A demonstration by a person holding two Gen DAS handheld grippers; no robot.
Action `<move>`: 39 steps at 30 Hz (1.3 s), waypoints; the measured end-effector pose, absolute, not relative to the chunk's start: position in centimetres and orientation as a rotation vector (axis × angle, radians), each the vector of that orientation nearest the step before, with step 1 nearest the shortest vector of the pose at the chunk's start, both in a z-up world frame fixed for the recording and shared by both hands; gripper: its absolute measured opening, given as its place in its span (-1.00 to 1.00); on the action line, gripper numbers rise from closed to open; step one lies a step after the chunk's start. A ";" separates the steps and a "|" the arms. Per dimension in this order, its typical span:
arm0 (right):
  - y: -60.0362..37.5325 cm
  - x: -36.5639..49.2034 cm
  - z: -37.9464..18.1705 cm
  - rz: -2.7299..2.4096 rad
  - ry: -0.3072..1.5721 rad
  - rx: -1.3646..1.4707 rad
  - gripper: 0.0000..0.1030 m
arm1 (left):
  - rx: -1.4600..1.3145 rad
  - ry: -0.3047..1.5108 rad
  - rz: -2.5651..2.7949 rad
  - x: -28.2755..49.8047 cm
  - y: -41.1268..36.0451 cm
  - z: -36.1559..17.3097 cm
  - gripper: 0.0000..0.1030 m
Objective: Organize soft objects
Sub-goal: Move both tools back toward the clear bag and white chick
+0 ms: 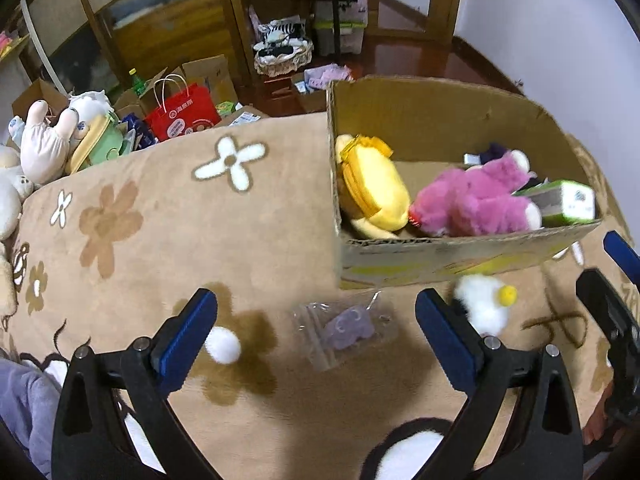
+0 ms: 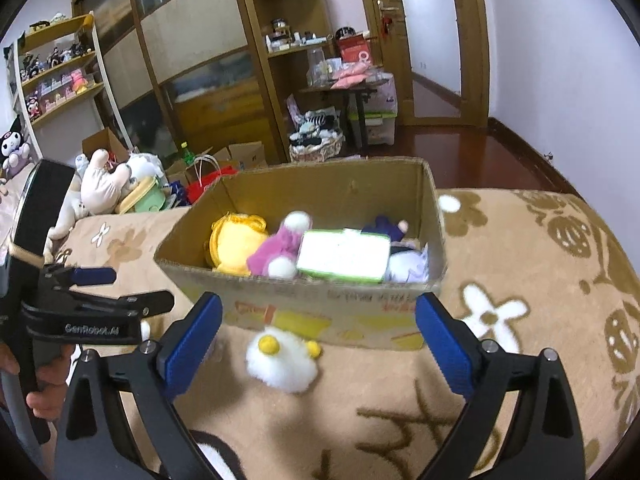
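A cardboard box stands on the flowered tan blanket. It holds a yellow plush, a pink plush bear, a green-edged white pack and a purple-white plush. A small white plush with yellow bits lies before the box. A clear bag with a purple item lies between my left fingers. My left gripper is open and empty. My right gripper is open, with the white plush between its fingers, not gripped.
A heap of plush toys sits at the blanket's far left edge. A red paper bag and cardboard boxes stand on the floor beyond. Shelves and a cabinet line the back wall.
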State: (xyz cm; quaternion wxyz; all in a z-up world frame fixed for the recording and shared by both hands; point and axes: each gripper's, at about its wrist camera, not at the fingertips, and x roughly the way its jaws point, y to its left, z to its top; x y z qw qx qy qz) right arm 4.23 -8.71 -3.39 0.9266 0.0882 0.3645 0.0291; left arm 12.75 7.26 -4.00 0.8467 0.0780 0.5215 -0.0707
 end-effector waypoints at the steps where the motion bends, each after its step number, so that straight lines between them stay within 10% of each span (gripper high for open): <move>1: -8.6 4.3 -3.6 0.060 0.755 0.180 0.97 | 0.168 1.105 -0.147 12.9 7.2 -4.1 0.91; 39: -5.3 7.6 -12.3 0.114 0.973 0.132 0.65 | 0.072 1.356 -0.153 15.7 5.9 -13.2 0.91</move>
